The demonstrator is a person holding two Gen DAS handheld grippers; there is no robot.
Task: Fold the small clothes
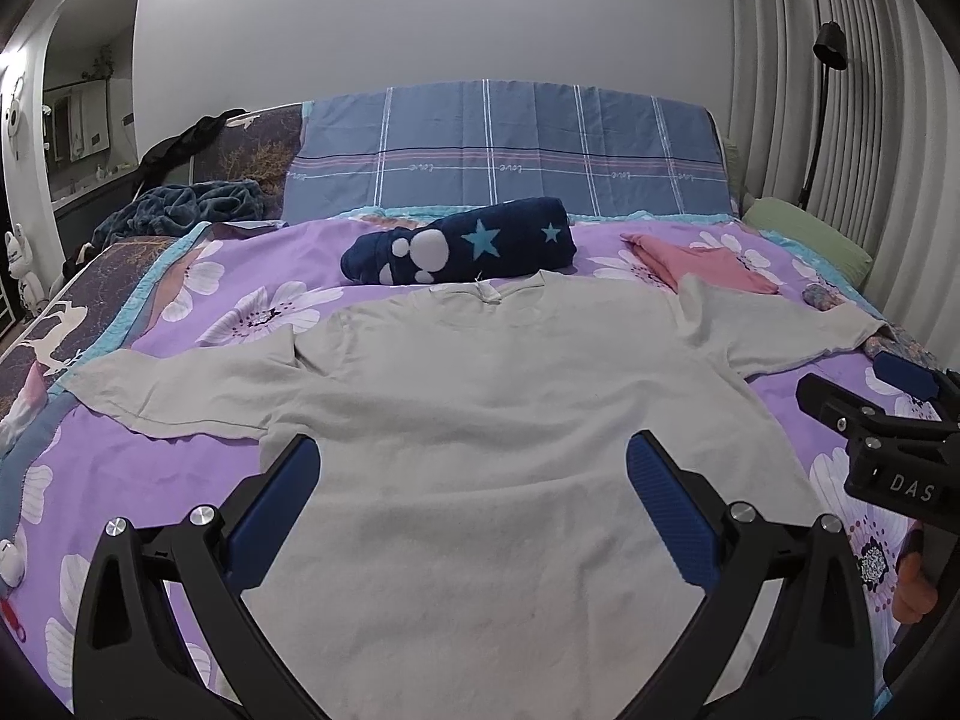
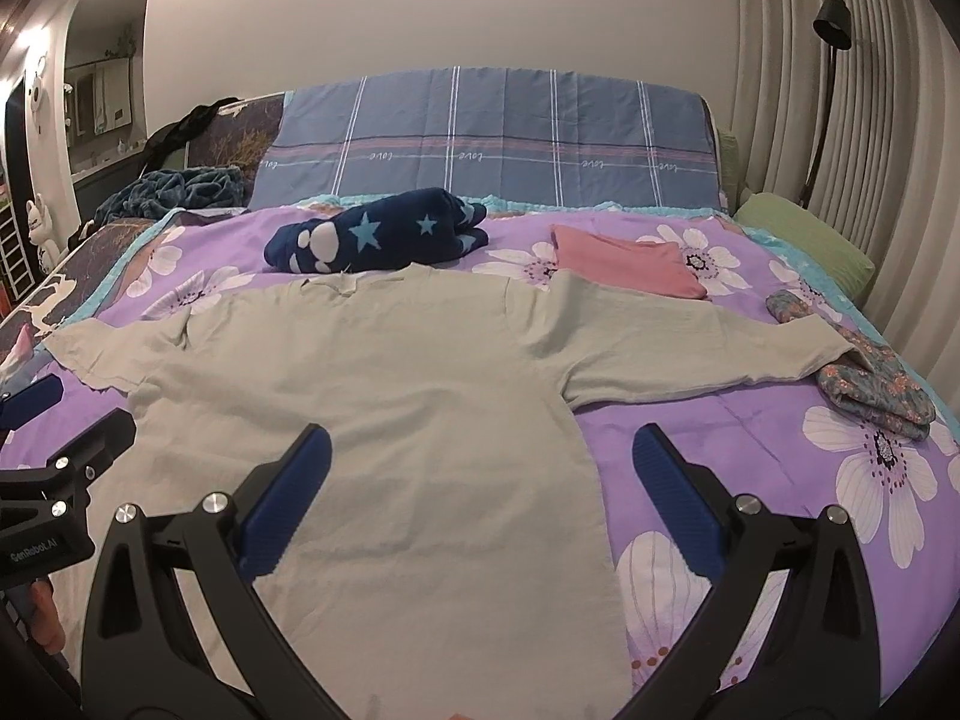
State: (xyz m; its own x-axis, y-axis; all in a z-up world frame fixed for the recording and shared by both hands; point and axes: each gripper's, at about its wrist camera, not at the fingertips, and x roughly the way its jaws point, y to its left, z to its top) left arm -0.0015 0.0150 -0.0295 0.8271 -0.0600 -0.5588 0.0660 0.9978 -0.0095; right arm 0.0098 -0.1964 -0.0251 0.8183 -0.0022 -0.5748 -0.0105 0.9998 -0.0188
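A pale grey-white long-sleeved top (image 1: 480,420) (image 2: 384,396) lies spread flat on the purple flowered bedspread (image 1: 180,468), collar away from me, both sleeves out to the sides. My left gripper (image 1: 471,480) hovers open above the top's lower body, nothing between its blue pads. My right gripper (image 2: 480,468) is open too, over the top's right side edge, one pad above cloth and one above bedspread (image 2: 750,450). Each gripper shows at the edge of the other's view: the right gripper (image 1: 888,414), the left gripper (image 2: 42,420).
A rolled navy star-patterned garment (image 1: 462,246) (image 2: 378,234) lies beyond the collar. A folded pink garment (image 1: 708,264) (image 2: 630,264) sits to the right, a floral cloth (image 2: 870,378) by the right sleeve end. Plaid pillow (image 1: 510,150), green pillow (image 2: 804,240), floor lamp (image 2: 831,30), curtains on the right.
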